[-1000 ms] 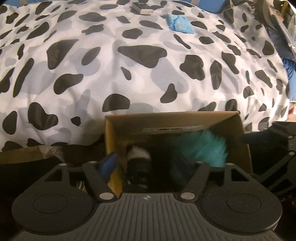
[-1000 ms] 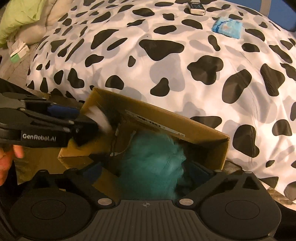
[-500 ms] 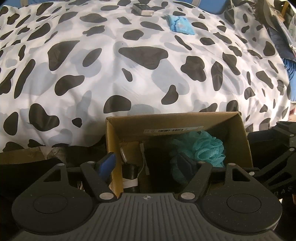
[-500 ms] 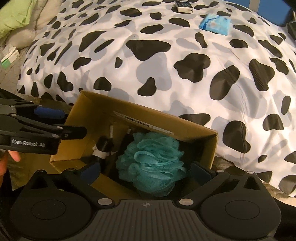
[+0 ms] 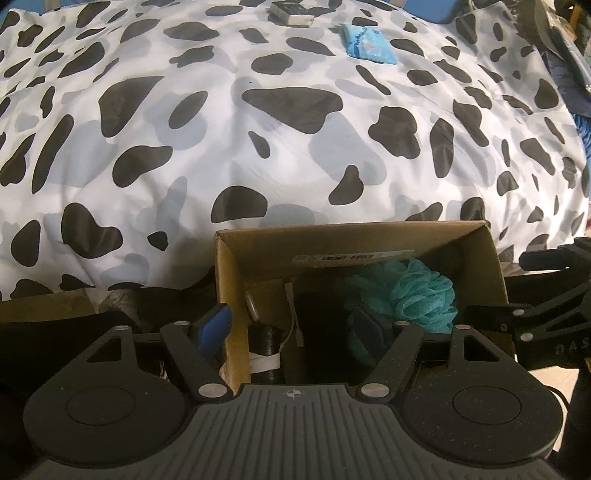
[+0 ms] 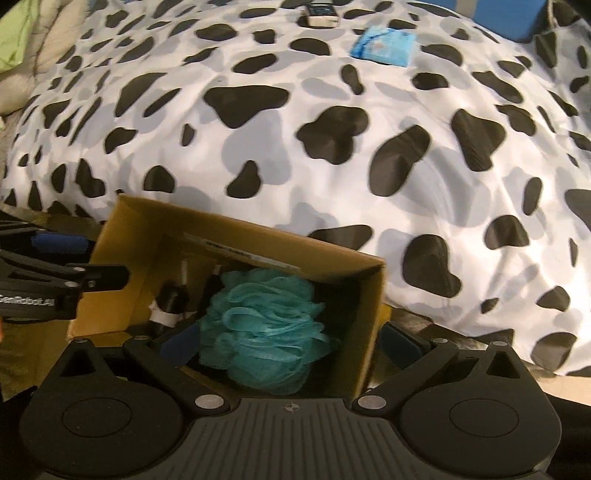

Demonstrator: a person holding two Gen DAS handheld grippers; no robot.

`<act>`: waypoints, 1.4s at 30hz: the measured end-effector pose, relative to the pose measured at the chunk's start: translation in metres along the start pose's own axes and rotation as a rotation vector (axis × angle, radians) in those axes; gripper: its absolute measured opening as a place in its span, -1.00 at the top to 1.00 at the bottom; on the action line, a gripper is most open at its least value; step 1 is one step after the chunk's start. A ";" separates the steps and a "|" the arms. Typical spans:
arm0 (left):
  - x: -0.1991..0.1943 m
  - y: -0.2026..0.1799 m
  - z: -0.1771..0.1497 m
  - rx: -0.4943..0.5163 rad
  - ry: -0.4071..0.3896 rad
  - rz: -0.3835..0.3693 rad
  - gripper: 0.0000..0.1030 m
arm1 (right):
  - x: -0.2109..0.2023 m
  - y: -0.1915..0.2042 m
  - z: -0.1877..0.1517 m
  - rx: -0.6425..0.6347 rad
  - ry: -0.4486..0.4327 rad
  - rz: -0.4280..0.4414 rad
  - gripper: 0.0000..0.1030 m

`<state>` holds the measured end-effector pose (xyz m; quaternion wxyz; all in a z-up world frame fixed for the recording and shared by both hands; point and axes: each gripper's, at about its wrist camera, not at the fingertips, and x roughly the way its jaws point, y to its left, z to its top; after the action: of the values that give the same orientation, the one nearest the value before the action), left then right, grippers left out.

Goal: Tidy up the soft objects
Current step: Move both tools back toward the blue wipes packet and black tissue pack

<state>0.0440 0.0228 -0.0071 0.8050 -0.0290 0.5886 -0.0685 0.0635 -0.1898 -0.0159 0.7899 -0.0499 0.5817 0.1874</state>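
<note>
A teal mesh bath sponge [image 6: 264, 325] lies inside an open cardboard box [image 6: 122, 240] at the foot of the bed; it also shows in the left wrist view [image 5: 413, 291] on the box's right side [image 5: 491, 266]. A black bottle with a white band [image 5: 264, 347] and a small white tool lie in the box's left part. My left gripper [image 5: 291, 325] is open and empty above the box's near left corner. My right gripper [image 6: 290, 339] is open and empty, its fingers astride the box's near right corner, not touching the sponge.
The bed is covered by a black-and-white cow-print duvet [image 5: 258, 129]. A light blue packet [image 5: 365, 44] and a small dark device [image 5: 291, 14] lie at its far end. A green pillow [image 6: 14, 33] is at the far left. Clutter [image 5: 561, 44] hangs at the right.
The teal sponge, blurred in motion inside the box a second ago, has settled there. My right gripper has drawn back and to the right. My left gripper has held almost still.
</note>
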 end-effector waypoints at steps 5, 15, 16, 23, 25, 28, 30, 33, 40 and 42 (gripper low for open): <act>0.001 -0.005 0.002 0.014 -0.005 0.004 -0.40 | -0.001 -0.009 -0.001 0.030 -0.007 -0.019 -1.00; -0.002 -0.013 0.007 0.021 -0.040 0.021 -0.40 | -0.008 -0.025 -0.003 0.081 -0.048 -0.069 -1.00; -0.003 -0.014 0.007 0.021 -0.047 0.023 -0.40 | -0.009 -0.025 -0.002 0.082 -0.057 -0.073 -1.00; -0.008 -0.012 0.010 0.007 -0.078 0.031 -0.41 | -0.016 -0.027 0.002 0.085 -0.113 -0.092 -1.00; -0.009 -0.012 0.010 0.009 -0.085 0.030 -0.40 | -0.018 -0.026 0.003 0.085 -0.129 -0.093 -1.00; -0.010 -0.013 0.011 0.013 -0.091 0.029 -0.40 | -0.020 -0.026 0.006 0.089 -0.145 -0.096 -1.00; -0.010 -0.013 0.011 0.013 -0.092 0.026 -0.40 | -0.020 -0.026 0.007 0.093 -0.150 -0.095 -1.00; -0.011 -0.013 0.012 0.013 -0.095 0.023 -0.40 | -0.021 -0.024 0.010 0.095 -0.157 -0.093 -1.00; -0.013 -0.010 0.017 0.005 -0.109 0.020 -0.40 | -0.022 -0.021 0.017 0.086 -0.166 -0.089 -1.00; -0.014 -0.009 0.018 -0.001 -0.111 0.021 -0.40 | -0.022 -0.021 0.019 0.091 -0.165 -0.090 -1.00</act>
<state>0.0564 0.0154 0.0130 0.8370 -0.0269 0.5434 -0.0583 0.0823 -0.2090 0.0075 0.8443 -0.0245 0.5196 0.1286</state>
